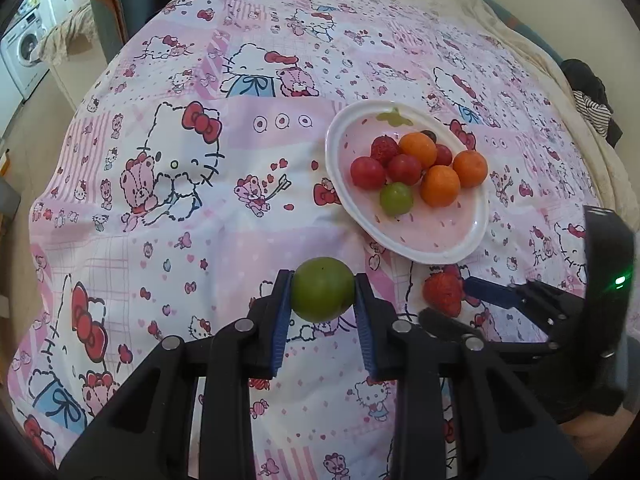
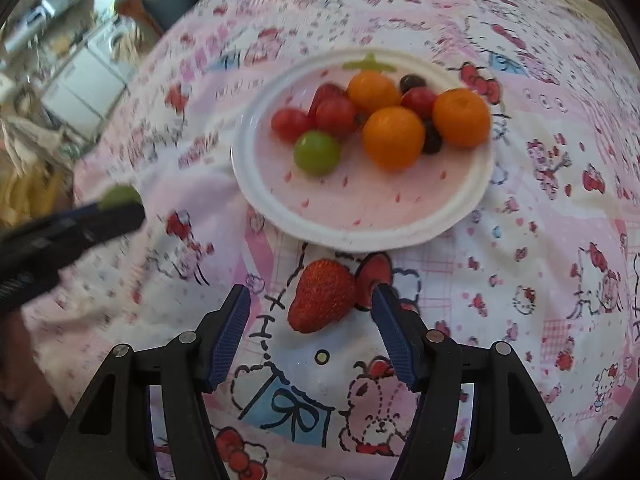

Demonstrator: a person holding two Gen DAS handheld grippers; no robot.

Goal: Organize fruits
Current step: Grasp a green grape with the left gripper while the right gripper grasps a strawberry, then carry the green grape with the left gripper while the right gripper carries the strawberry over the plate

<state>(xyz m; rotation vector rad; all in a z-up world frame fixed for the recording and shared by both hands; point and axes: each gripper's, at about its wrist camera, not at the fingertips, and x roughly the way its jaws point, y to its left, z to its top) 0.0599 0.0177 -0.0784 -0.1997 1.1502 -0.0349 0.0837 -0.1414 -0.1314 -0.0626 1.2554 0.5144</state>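
Left claw (image 1: 322, 295) pinches a round green fruit (image 1: 322, 294). Right claw (image 2: 311, 309) stands spread around a red strawberry (image 2: 321, 295) beside the white oval plate (image 2: 360, 236).

A cartoon-print cloth (image 1: 200, 208) covers the table, washing machine (image 1: 24, 46) beyond

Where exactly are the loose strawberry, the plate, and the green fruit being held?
strawberry (image 2: 322, 296): right wrist view, middle of its red flesh.
plate (image 2: 360, 236): right wrist view, bare white near rim.
green fruit (image 1: 322, 295): left wrist view, centre of its skin.
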